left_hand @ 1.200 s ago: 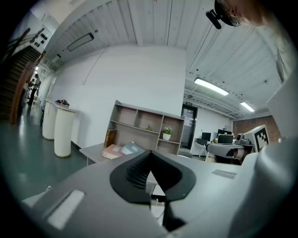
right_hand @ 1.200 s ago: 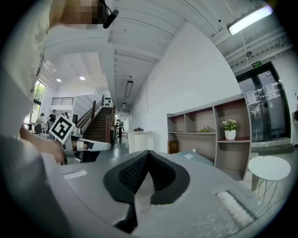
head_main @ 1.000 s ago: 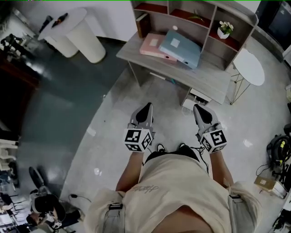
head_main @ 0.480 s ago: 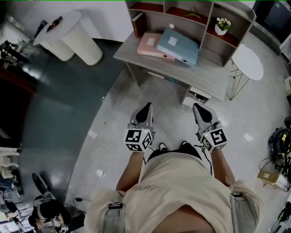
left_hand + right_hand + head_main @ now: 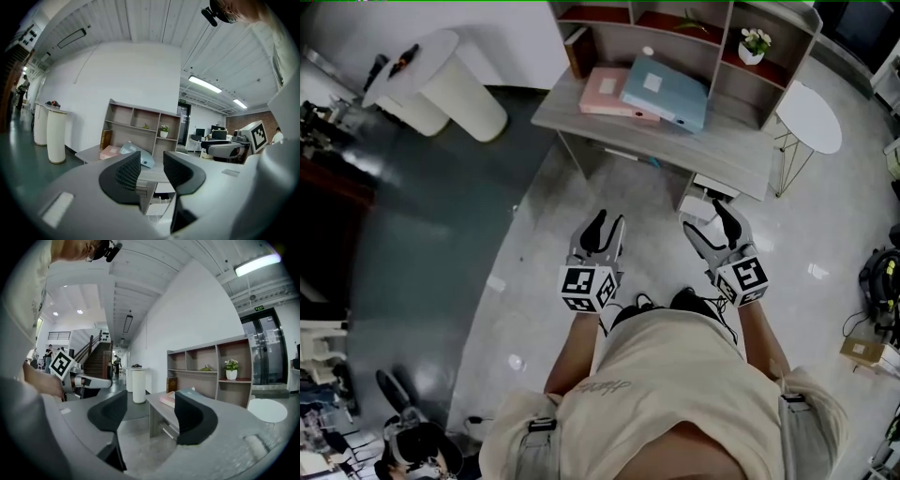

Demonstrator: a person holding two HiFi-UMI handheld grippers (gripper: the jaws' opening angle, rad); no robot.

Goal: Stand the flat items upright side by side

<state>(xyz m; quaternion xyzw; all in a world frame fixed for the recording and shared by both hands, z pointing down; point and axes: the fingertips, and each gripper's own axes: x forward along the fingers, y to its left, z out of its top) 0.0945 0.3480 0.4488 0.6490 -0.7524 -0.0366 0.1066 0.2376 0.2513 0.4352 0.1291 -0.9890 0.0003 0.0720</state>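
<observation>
Both pairs of jaws, pressed together 1 second ago, have just been opening. The left hand-held gripper [image 5: 608,223] now shows a narrow gap and the right hand-held gripper [image 5: 705,216] a clearly wider one, with nothing between either pair. Neither hand has travelled much. Both point roughly level in front of the person, over the floor [image 5: 534,244] and well short of the bench [image 5: 722,155].

On the bench's left part lie the 2 flat items, a pink folder [image 5: 602,94] and a blue folder [image 5: 667,89]. They touch, and the blue one seemingly rests on the pink one's right edge, just in front of the shelf [image 5: 675,33]. Neither stands yet, so the task looks unstarted and the step in hand is the approach.

To do it well, step up to the bench first and open the left jaws wider. Take the blue folder first, since it lies uppermost, gripping its near edge. Tip it onto a long edge against the shelf, then steady it with 1 hand-held gripper while the other fetches the pink one.
</observation>
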